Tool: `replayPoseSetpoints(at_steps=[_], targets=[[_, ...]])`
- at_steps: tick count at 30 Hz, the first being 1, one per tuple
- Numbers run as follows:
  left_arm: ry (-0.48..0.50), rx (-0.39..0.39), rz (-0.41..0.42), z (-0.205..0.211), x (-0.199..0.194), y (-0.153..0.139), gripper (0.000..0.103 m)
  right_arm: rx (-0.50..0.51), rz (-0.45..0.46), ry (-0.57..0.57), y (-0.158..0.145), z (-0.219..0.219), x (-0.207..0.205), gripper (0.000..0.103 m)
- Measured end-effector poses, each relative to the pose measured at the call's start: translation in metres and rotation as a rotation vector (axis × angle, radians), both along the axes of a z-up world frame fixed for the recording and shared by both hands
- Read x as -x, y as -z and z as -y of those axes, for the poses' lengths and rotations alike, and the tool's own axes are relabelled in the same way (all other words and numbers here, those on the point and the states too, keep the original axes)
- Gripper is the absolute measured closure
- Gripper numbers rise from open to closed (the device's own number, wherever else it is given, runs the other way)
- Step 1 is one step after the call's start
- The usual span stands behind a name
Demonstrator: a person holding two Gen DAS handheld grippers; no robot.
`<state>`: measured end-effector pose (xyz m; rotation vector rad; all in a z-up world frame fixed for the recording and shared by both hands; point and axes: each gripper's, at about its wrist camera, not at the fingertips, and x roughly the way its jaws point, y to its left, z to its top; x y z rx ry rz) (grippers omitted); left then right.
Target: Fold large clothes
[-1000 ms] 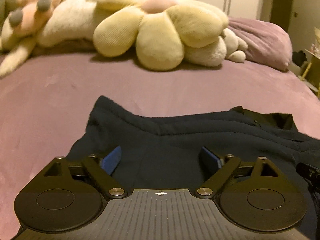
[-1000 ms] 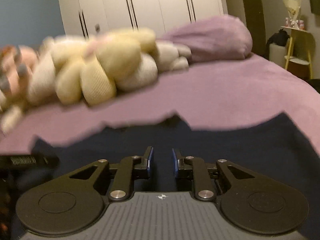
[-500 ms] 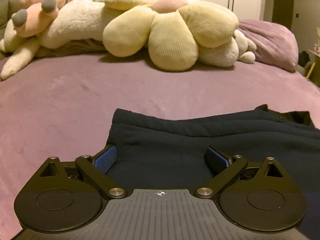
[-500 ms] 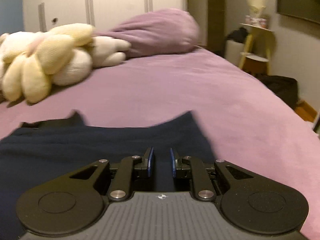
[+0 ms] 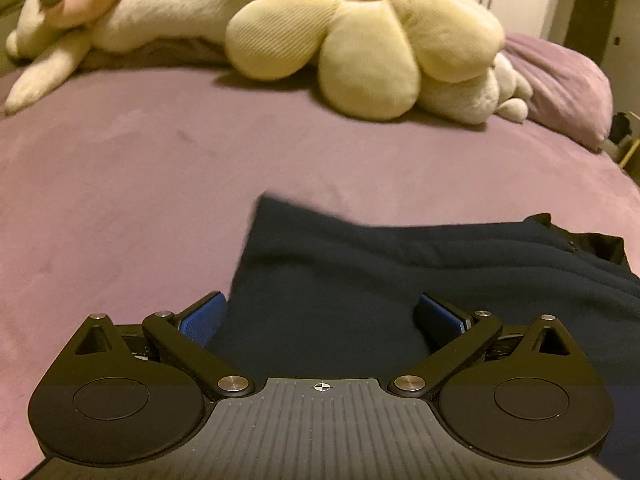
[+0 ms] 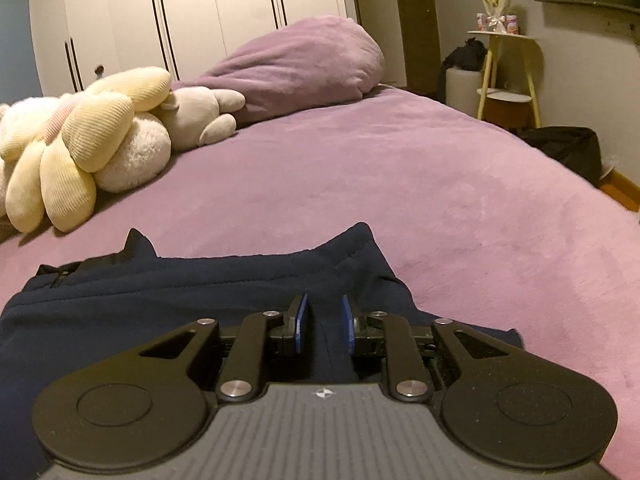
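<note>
The dark blue garment [image 5: 380, 280] lies flat on the purple bed [image 5: 120, 184], right under both grippers. The left gripper [image 5: 322, 318] has its jaws spread wide over the cloth's left edge — holding nothing. The right gripper [image 6: 323, 326] has its jaws close together with a narrow gap, and cloth shows between them; I cannot tell if they pinch it. Only the right view shows the yellow side table [image 6: 506, 80] — both show the flower plush [image 5: 368, 40].

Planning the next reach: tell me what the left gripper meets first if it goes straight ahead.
The left gripper, jaws wide open, first meets the navy garment already between them; past it lies purple bedspread. Depth is uncertain.
</note>
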<state>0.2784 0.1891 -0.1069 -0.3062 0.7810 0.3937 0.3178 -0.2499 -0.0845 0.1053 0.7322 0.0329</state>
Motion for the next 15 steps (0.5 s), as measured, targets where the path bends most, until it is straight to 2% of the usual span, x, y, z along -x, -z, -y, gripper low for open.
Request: replayPoseSetpoints(at_steps=[3,6,8,10,13,15], targets=[[0.012,0.101,0.049,-0.021,0.045,-0.015,0.000,0.050,-0.034,0.044,-0.019,-0.003,0.013,0.080],[0.042,0.165,0.061,-0.039,0.096,-0.021,0.000,-0.050,0.034,0.042,-0.047,0.003,0.057,0.066],[0.055,0.239,0.056,-0.049,0.126,-0.020,0.000,-0.140,0.055,0.015,-0.061,0.008,0.094,0.058],[0.062,0.317,0.052,-0.056,0.146,-0.016,0.000,-0.201,0.018,-0.048,-0.064,0.005,0.126,0.058],[0.055,0.431,0.068,-0.066,0.163,-0.007,0.000,-0.226,-0.033,-0.136,-0.059,-0.011,0.156,0.058],[0.033,0.494,0.078,-0.073,0.165,0.001,0.002,-0.218,-0.032,-0.166,-0.058,-0.024,0.169,0.058]])
